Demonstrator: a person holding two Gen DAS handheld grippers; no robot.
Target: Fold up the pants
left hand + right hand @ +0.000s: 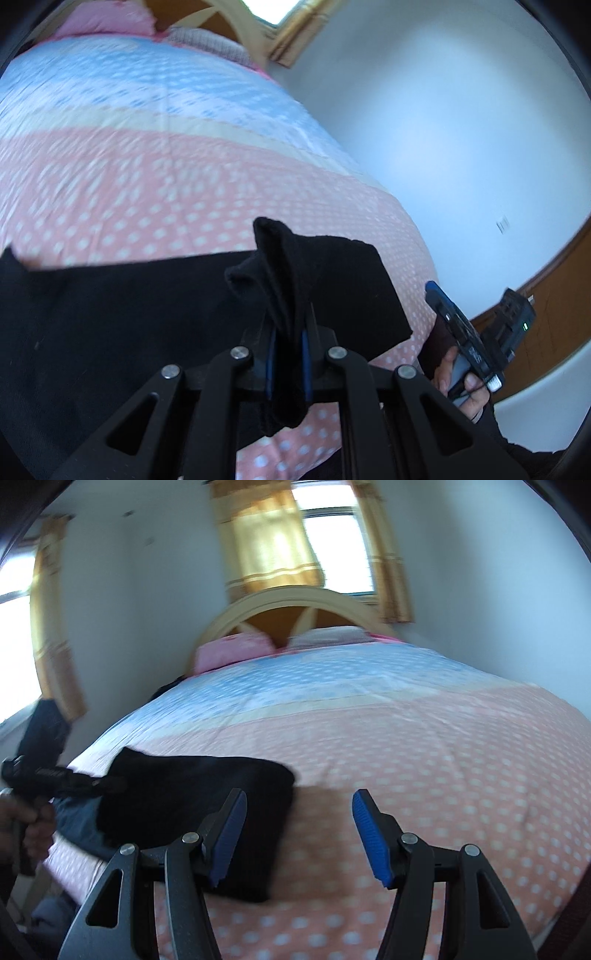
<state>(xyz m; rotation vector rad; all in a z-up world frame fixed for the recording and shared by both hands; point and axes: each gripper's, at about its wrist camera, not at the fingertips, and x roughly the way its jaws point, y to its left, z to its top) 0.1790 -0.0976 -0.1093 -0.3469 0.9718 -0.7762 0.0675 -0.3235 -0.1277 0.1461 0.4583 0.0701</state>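
Black pants (pixel 122 314) lie across the pink dotted bedspread (pixel 147 192). My left gripper (pixel 289 332) is shut on a bunched edge of the pants, and the cloth sticks up between its blue pads. In the right wrist view the pants (pixel 192 805) sit as a dark folded shape at the lower left of the bed. My right gripper (pixel 299 830) hangs open above the bedspread (pixel 424 768), its left finger over the edge of the pants, nothing between its pads. The left gripper (pixel 66 775) shows at the far left, held by a hand.
The bed has a pink pillow (pixel 232 650) and an arched wooden headboard (pixel 295 605) at the far end. Curtained windows (pixel 332 546) sit behind it. A white wall (pixel 443 129) runs along the bed's side. A hand holding the right gripper (pixel 472 350) shows at the left view's lower right.
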